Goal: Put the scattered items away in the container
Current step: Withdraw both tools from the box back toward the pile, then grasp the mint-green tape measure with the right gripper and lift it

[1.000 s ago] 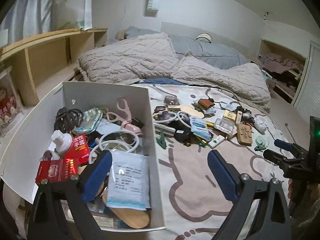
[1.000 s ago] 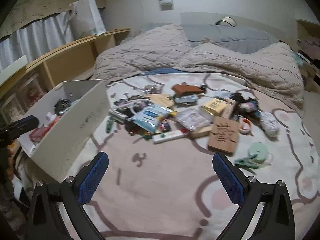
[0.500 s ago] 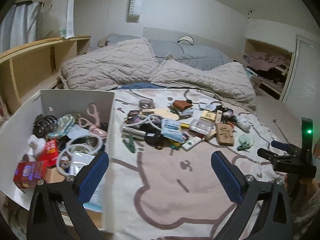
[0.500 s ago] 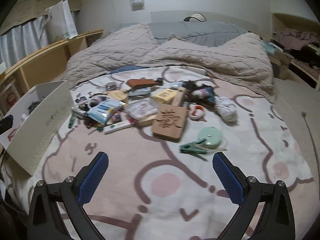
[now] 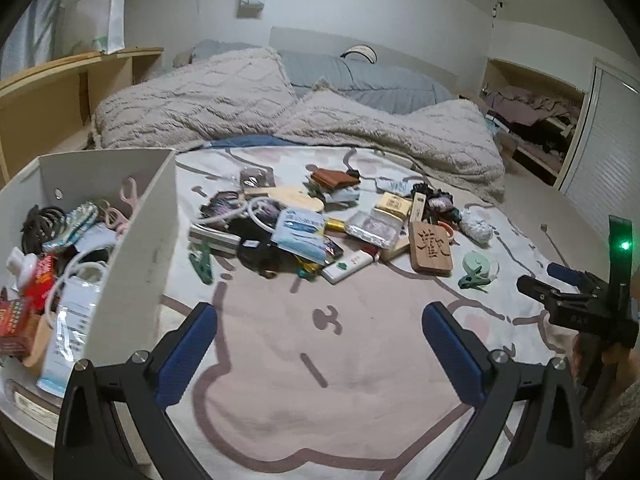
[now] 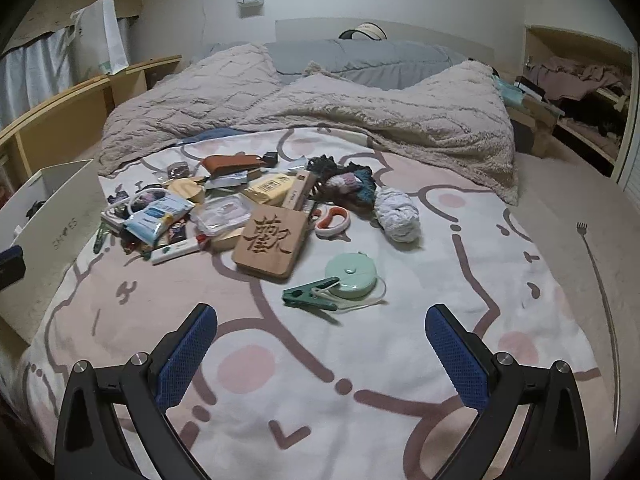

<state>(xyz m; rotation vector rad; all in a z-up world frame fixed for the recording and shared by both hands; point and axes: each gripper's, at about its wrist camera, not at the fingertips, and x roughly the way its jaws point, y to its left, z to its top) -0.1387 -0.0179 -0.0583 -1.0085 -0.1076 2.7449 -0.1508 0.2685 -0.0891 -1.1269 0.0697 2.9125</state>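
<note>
A white box (image 5: 140,240) (image 6: 60,216) on the bed's left side holds cables, packets and a pink tool. Small items lie scattered mid-bed: a carved wooden block (image 5: 430,248) (image 6: 274,240), a mint tape measure (image 6: 351,276), a green clothespin (image 6: 312,298), a white remote (image 5: 348,266), a blue tissue pack (image 5: 300,232) and a ball of white yarn (image 6: 398,216). My left gripper (image 5: 320,344) hangs open over bare blanket beside the box, nothing between its blue pads. My right gripper (image 6: 320,344) is open too, just short of the clothespin, and shows at the right edge (image 5: 560,284) of the left wrist view.
A rumpled beige blanket (image 6: 320,112) and grey pillows fill the far half of the bed. Wooden shelving (image 5: 60,96) runs along the left wall. A thin metal back scratcher (image 6: 600,300) lies at the bed's right edge. Open shelves with clothes (image 5: 536,112) stand at the right.
Both grippers have swung rightward and sunk a little toward the bed. The left one left the box's opening and now hangs over the blanket; the right one now faces the tape measure and clothespin.
</note>
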